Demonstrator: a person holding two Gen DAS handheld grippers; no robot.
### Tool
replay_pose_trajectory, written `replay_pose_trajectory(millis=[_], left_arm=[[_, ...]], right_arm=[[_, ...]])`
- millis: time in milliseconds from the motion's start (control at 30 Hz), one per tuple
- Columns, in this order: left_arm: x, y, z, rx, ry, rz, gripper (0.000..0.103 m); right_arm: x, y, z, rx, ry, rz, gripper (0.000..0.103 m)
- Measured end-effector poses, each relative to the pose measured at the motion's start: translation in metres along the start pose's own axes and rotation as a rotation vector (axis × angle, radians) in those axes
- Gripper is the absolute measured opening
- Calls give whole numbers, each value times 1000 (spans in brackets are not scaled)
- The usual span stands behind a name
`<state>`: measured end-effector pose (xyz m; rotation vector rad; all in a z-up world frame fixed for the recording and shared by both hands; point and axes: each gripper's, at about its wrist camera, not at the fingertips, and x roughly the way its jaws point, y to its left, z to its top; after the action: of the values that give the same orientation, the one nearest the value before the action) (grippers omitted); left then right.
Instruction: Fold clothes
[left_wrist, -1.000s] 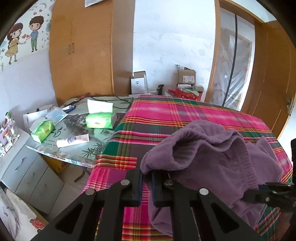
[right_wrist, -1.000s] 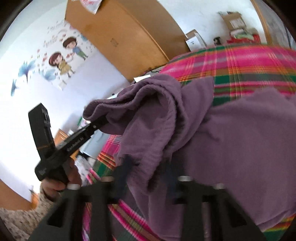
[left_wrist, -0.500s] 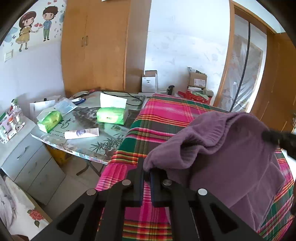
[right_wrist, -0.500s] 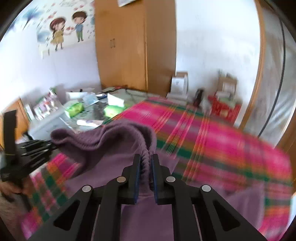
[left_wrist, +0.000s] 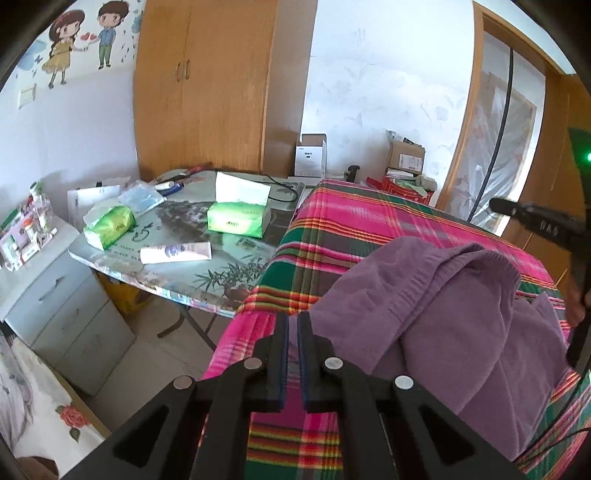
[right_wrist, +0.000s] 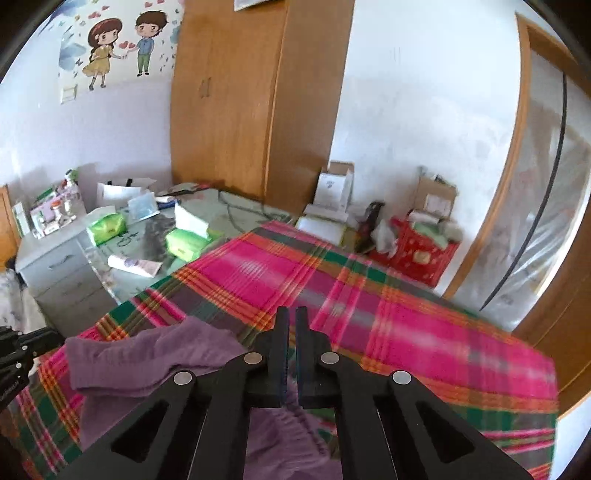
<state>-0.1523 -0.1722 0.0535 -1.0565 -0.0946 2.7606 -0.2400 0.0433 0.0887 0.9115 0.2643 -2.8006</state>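
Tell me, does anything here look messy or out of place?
The purple garment lies in a rumpled heap on the plaid cloth, bunched and overlapping itself rather than folded flat. On the side table, a white tube lies on its side among green tissue packs. Nothing looks spilled or broken.

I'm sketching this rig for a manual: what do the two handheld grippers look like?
Both the left gripper and the right gripper are matte black, with flat parallel fingers, blue-edged pads, triangular cut-out linkages and round silver pivot pins. The right one's side carries small white lettering.
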Motion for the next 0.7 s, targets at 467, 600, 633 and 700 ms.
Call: replay_pose_trajectory(millis=[467,600,633,700], left_arm=[[-11,-77,-30,300,121,-212,23],[-2,-86,-33,311,164,-202,28],[1,-88,-34,312,179,-190,28],[6,-92,-36,321,197,-173,28]], right_arm=[[-53,-53,-84,127,116,81,17],[-80,-83,-114,187,133,41,27],[-87,-91,-122,205,138,32,28],[-97,-105,-134,242,143,19,30]])
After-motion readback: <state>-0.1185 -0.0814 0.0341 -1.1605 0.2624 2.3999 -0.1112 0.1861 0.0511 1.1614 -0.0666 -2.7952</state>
